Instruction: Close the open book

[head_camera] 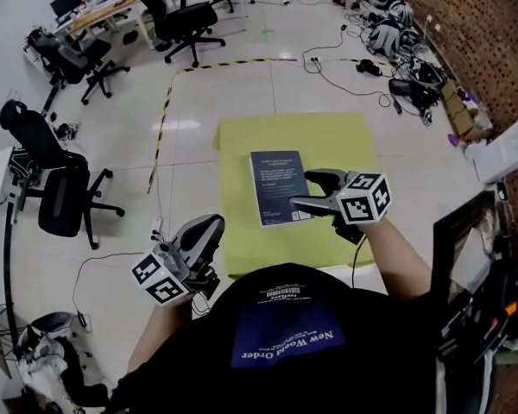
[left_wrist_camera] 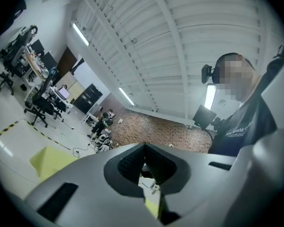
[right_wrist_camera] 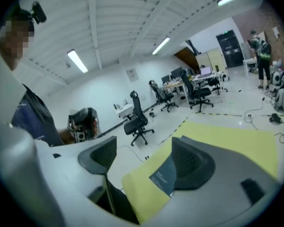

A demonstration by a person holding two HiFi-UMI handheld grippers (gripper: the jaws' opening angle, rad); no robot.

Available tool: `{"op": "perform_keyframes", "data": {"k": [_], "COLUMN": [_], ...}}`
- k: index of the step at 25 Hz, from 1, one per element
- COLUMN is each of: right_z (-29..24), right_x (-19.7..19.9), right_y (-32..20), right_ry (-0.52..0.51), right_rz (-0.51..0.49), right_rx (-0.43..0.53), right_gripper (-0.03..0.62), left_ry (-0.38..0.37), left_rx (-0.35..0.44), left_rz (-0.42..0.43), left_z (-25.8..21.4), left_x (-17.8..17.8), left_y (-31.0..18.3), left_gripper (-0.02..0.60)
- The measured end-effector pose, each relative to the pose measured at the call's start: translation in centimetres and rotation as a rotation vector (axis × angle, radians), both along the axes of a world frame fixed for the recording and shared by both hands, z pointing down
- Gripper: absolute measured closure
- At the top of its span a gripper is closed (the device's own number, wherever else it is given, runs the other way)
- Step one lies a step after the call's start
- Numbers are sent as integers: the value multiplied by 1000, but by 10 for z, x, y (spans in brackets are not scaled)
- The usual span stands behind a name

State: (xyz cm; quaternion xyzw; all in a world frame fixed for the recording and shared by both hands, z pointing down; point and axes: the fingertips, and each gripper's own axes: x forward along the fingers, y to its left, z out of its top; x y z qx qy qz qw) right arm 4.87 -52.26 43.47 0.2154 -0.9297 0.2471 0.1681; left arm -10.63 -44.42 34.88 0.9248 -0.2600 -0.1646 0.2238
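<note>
A dark blue book [head_camera: 278, 186] lies closed, cover up, on the yellow table [head_camera: 328, 136]. My right gripper [head_camera: 302, 190] hovers open at the book's near right corner, one finger over the cover and one just off its edge. In the right gripper view the book [right_wrist_camera: 163, 176] shows between the spread jaws of that gripper [right_wrist_camera: 144, 145], with nothing held. My left gripper [head_camera: 211, 227] hangs off the table's near left side, away from the book. In the left gripper view its jaws [left_wrist_camera: 143, 148] meet at the tips, empty, and a corner of the yellow table [left_wrist_camera: 49, 157] shows below.
Black office chairs [head_camera: 65, 188] [head_camera: 186, 20] stand to the left and far left. Black-and-yellow tape [head_camera: 164, 110] runs across the floor. Cables and gear [head_camera: 397, 41] lie along the brick wall at the right. Papers [head_camera: 505, 149] and a dark stand sit at the right edge.
</note>
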Motion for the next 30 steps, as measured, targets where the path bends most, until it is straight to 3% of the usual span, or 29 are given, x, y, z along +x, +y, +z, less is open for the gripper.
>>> {"op": "perform_keyframes", "data": {"k": [2, 4, 9, 10, 15, 19, 30], "right_z": [-40, -77, -142, -148, -134, -110, -109], "right_x": [15, 34, 86, 96, 126, 135, 114], "right_y": [0, 4, 19, 23, 38, 45, 49], "right_ry": [-89, -161, -326, -348, -401, -373, -284], "right_rz": [28, 68, 220, 249, 325, 348, 263], "right_rx": [77, 162, 312, 328, 329, 291, 346], "right_gripper": [259, 326, 581, 605, 606, 608, 608], "left_ry": [-7, -13, -40, -43, -87, -101, -91], "left_rx": [26, 45, 79, 84, 110, 113, 97], "left_rz": [-10, -19, -27, -24, 1, 23, 3], "left_z": [-12, -23, -44, -47, -49, -49, -42], "left_x": [2, 4, 16, 20, 42, 53, 48], "left_y": [-5, -8, -15, -16, -17, -14, -5], "left_gripper": [575, 575, 575, 575, 575, 575, 575]}}
